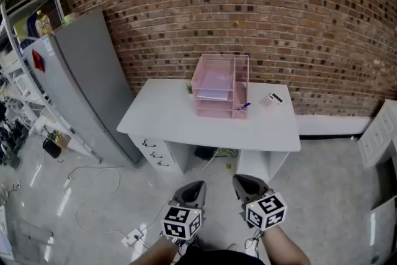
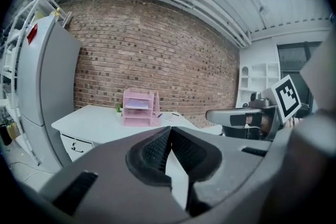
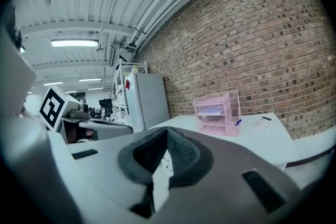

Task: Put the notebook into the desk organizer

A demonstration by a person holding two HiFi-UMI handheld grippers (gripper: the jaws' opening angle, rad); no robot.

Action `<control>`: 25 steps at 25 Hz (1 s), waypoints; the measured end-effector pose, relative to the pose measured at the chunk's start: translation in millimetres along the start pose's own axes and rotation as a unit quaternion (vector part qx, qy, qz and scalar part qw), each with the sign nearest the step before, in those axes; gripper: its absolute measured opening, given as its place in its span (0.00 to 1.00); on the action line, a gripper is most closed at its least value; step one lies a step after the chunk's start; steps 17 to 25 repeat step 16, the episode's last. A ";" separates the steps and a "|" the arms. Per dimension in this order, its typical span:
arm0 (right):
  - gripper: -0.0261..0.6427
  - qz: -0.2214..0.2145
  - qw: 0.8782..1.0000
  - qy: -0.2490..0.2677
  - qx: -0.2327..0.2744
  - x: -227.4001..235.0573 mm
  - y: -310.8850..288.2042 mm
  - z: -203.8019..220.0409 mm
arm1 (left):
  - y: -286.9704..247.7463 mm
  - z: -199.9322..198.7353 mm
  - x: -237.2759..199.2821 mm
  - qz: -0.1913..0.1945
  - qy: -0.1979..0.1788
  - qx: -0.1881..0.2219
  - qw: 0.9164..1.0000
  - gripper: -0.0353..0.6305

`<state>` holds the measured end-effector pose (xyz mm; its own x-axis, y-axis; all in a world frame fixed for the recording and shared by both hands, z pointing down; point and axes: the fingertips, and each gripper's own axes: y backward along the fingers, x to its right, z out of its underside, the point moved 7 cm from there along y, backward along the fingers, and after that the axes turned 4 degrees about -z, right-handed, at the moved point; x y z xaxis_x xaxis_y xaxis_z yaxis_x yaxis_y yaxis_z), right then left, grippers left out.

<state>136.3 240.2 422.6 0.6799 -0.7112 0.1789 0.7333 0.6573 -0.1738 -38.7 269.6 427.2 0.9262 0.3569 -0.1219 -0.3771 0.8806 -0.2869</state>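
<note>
Notebook (image 1: 213, 95) lay flat in a middle tray of the pink organizer (image 1: 242, 80), pale cover up. Organizer stood at the back of the white table (image 1: 167, 118), near the brick wall (image 1: 298, 22). A blue pen (image 1: 245, 106) lay just beside its right foot, a calculator (image 1: 271, 100) further right, a small plant (image 1: 188, 88) at its left. Grey fridge (image 1: 80, 84) stood left of the table. Left claw (image 1: 197, 185) and right claw (image 1: 240, 180) hung over the floor (image 1: 322, 195), well apart from the table, each pressed together on nothing.
</note>
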 end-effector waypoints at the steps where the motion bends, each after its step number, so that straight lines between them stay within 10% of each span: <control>1: 0.04 -0.001 1.000 0.000 -0.001 -0.8 -0.7 0.1 | 1.3 -0.1 -0.7 -0.001 -0.001 0.000 1.000 0.06; 25: 0.04 -0.004 1.000 0.000 -0.008 -10.9 -15.7 -0.7 | 4.8 0.8 -18.4 -0.003 0.009 0.000 1.000 0.06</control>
